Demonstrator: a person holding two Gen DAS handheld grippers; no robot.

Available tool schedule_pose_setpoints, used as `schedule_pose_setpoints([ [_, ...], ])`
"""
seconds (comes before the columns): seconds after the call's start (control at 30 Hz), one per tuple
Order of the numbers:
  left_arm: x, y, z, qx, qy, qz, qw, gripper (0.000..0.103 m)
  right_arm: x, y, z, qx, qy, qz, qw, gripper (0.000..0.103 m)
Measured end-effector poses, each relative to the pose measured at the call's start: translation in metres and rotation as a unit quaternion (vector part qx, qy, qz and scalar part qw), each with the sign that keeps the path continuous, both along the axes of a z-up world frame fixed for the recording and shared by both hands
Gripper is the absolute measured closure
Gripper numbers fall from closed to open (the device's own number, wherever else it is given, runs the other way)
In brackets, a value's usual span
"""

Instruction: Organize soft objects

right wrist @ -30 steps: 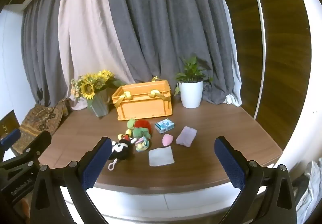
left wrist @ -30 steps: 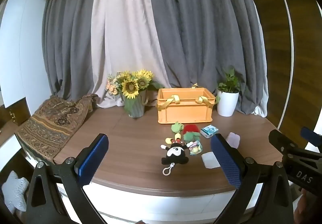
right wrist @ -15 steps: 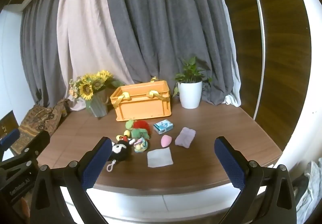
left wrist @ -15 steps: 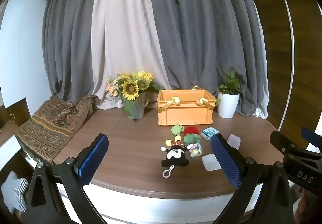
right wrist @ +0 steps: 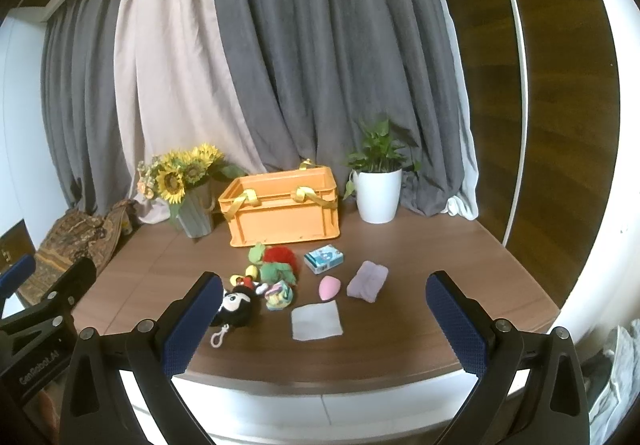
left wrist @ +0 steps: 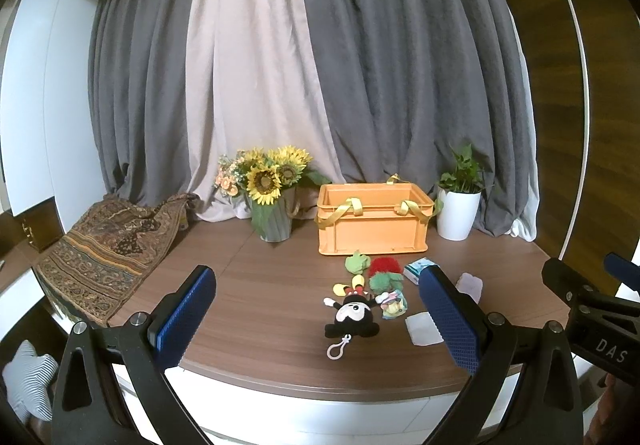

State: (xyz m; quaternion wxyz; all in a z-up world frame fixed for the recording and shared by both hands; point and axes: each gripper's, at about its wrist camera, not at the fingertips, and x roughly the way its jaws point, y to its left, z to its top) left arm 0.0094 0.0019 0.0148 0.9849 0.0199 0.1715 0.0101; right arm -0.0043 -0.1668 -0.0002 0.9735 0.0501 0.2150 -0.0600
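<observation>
**Nothing picked up yet: both grippers wait at the table's edge**

From where I stand this looks like the very start. The left gripper [left wrist: 316, 315] and the right gripper [right wrist: 324, 323] both hang just off the near edge of the wooden table [right wrist: 420, 309], jaws spread wide, holding nothing.

The soft things lie in a loose cluster on the table in front of the orange crate [right wrist: 282, 207]: a black mouse plush [right wrist: 236, 305] with a keyring, a green plush [right wrist: 276, 271], a red pom-pom [right wrist: 280, 256], a small pastel toy [right wrist: 280, 295], a pink sponge [right wrist: 330, 287], a folded lilac cloth [right wrist: 368, 281], a white square cloth [right wrist: 316, 321] and a tissue pack [right wrist: 324, 259].

The next move, I'd guess, is to reach forward, close on one of the nearer pieces and carry it over the crate's rim.

The crate's inside walls show bare; its floor is hidden from here. Its yellow straps [left wrist: 352, 205] drape over the front rim and could snag.
</observation>
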Motion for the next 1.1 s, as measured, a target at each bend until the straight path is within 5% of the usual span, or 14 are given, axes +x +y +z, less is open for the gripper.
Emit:
schedule_pose_setpoints([
  [1.1,0.0018,-0.0013,0.0018,-0.002,-0.007,-0.003,1.0,0.0,-0.0008,0.0035,0.0069,-0.004,-0.007,-0.001,1.0,0.0],
])
